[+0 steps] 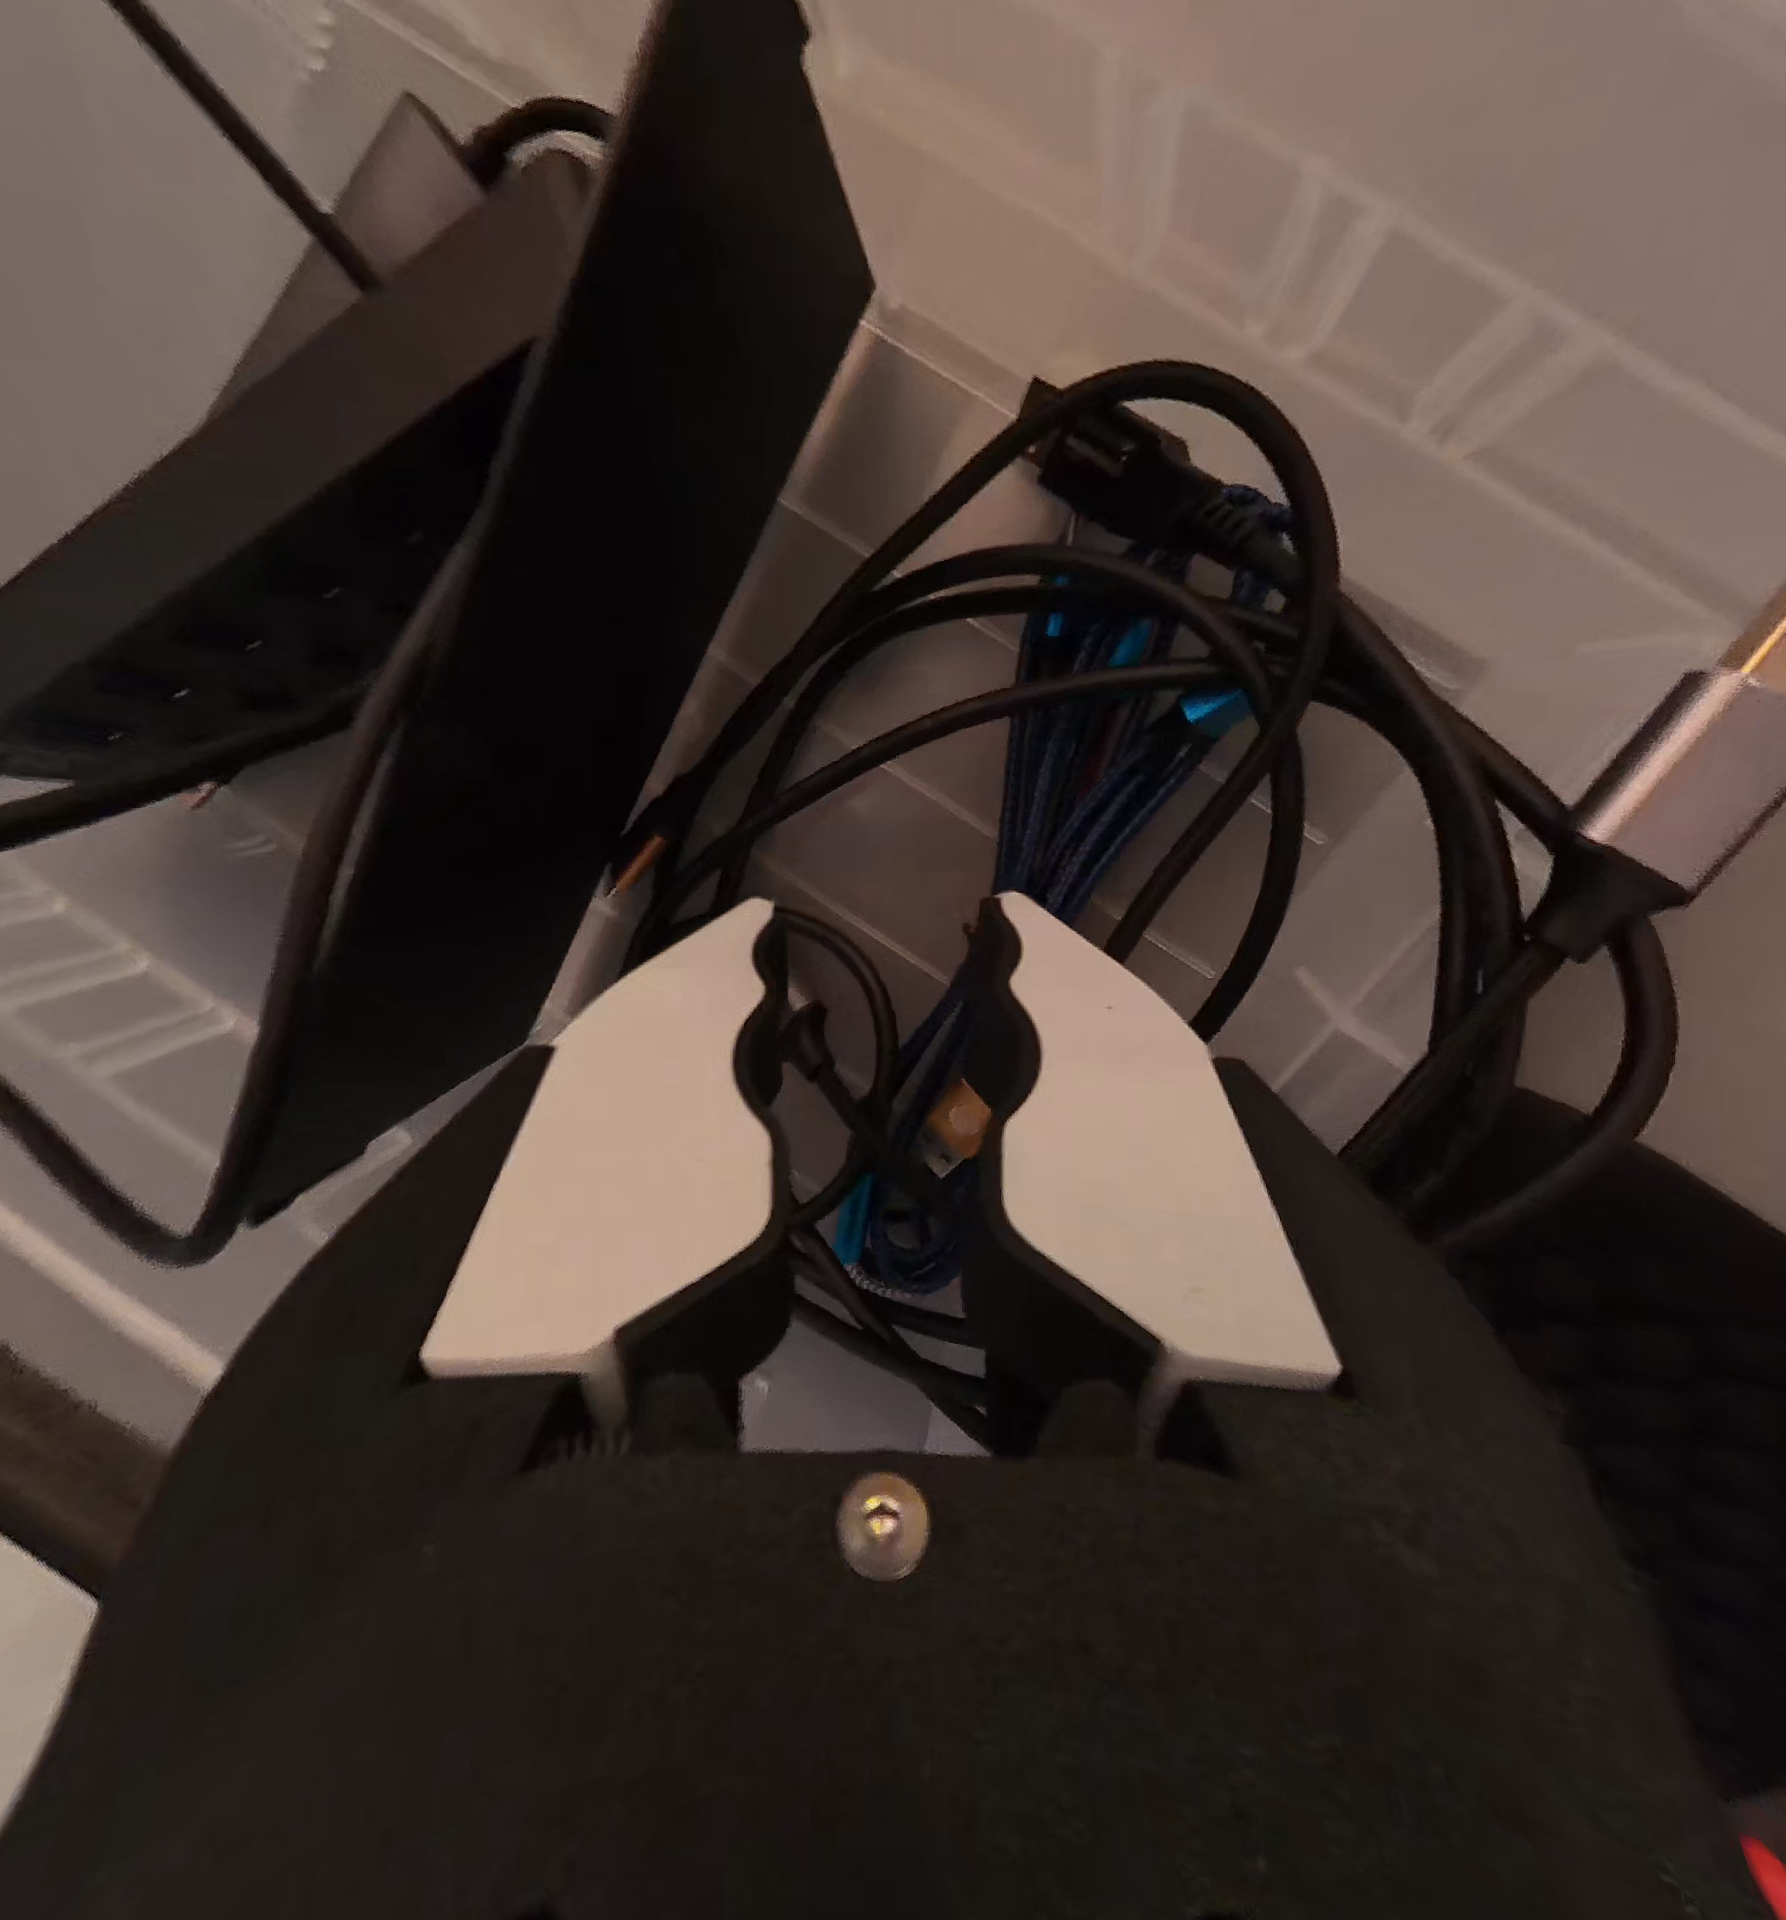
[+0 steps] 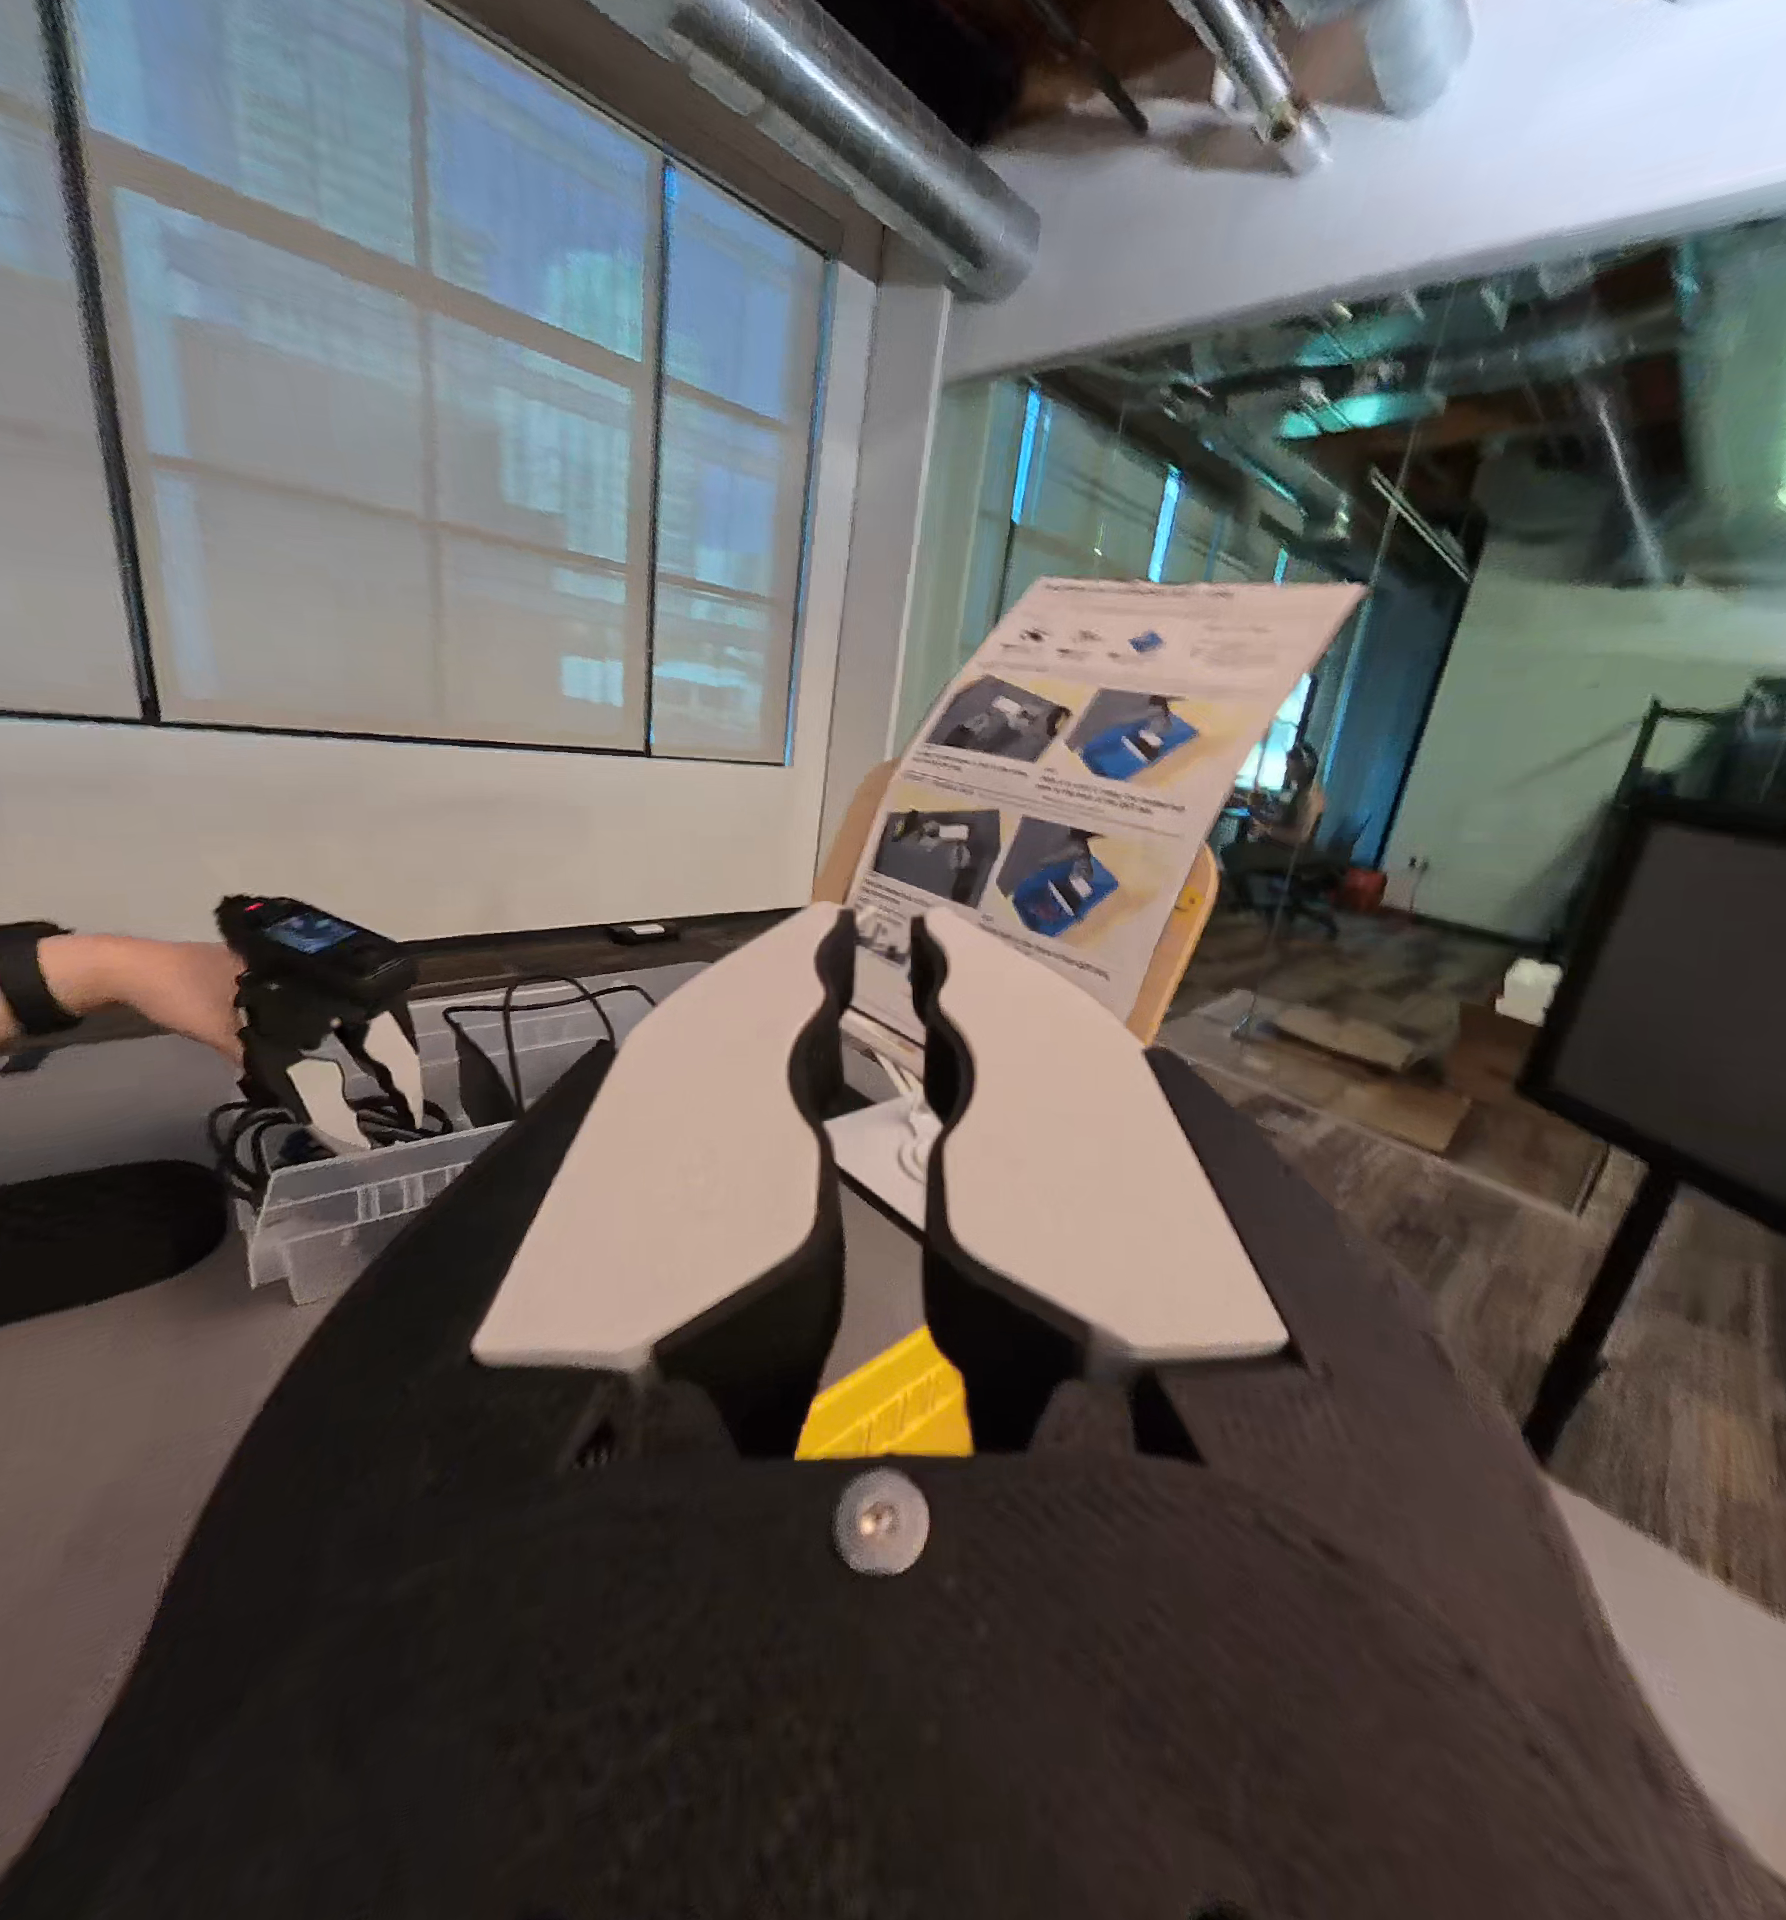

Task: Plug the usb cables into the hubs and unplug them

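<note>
In the left wrist view my left gripper reaches down into a clear plastic bin of cables. Its jaws stand apart. A thin black cable loop and a blue braided cable with a gold-coloured plug lie between the fingers, and I see no pad pressing on them. A black hub leans at the left behind a black slab. A silver USB plug sticks up at the right. My right gripper is raised in the air, its jaws nearly together with nothing between them.
The right wrist view shows the left gripper in a hand over the clear bin. A printed sheet stands on a wooden holder ahead. A yellow bin lies below my right gripper. A black screen stands at the right. There is about 55 centimeters between the tips of the two grippers.
</note>
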